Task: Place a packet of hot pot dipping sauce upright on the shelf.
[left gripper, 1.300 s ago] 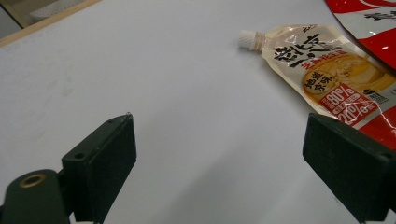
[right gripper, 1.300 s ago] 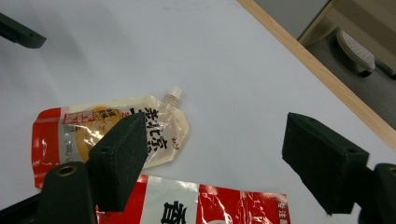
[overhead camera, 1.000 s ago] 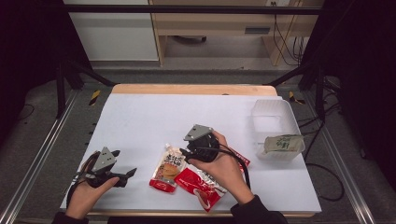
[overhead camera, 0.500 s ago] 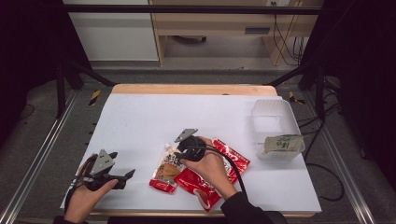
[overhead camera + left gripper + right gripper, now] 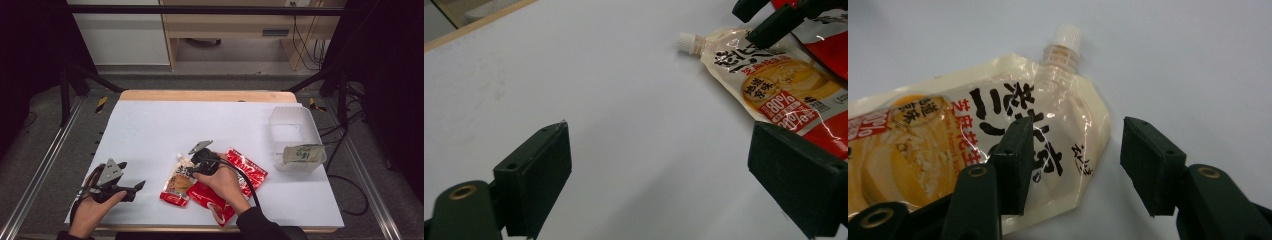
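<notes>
The spouted pouch (image 5: pixel 998 150) lies flat on the white desk (image 5: pixel 165 130), its upper corner between the half-closed jaws of the right claw (image 5: pixel 1073 165), which have just been closing, pads not yet pressing

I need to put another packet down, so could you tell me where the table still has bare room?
The white table is bare between its far edge and the spouted pouch, and between the left gripper and that pouch. It is crowded around the red packet and clear box.
</notes>
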The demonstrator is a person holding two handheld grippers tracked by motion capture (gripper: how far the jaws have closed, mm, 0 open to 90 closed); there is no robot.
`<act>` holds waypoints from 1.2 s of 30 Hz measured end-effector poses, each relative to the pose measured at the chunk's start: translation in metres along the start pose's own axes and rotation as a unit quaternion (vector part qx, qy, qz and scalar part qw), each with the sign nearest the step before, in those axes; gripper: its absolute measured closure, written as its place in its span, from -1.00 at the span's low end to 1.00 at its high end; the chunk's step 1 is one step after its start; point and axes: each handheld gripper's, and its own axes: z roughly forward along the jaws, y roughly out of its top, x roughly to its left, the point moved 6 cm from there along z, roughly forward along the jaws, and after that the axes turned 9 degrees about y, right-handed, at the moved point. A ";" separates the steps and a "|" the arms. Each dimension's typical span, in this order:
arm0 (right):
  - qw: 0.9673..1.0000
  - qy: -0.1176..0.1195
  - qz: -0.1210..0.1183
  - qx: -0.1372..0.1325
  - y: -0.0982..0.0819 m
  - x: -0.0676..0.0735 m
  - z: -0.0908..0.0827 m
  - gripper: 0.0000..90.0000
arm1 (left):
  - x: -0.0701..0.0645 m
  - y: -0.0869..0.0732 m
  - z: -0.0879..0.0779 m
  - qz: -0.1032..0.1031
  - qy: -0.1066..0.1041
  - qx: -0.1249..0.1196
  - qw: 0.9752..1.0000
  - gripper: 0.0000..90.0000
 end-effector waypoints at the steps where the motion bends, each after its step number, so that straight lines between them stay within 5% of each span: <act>1: 1.000 0.001 0.000 0.002 -0.001 0.000 0.001 0.08 | 0.000 0.000 0.000 -0.001 0.000 0.001 1.000 -0.78; 13: 1.000 0.012 0.002 0.006 -0.003 0.004 0.002 0.42 | -0.001 0.000 0.001 0.002 -0.002 0.003 1.000 -0.78; 25: 0.999 0.012 -0.031 0.009 -0.002 0.010 0.002 0.93 | -0.002 0.000 0.003 0.004 -0.007 0.005 1.000 -0.77; 36: 0.997 0.016 -0.066 -0.046 0.020 0.022 -0.015 0.98 | 0.000 -0.001 0.003 -0.004 -0.005 0.003 1.000 -0.76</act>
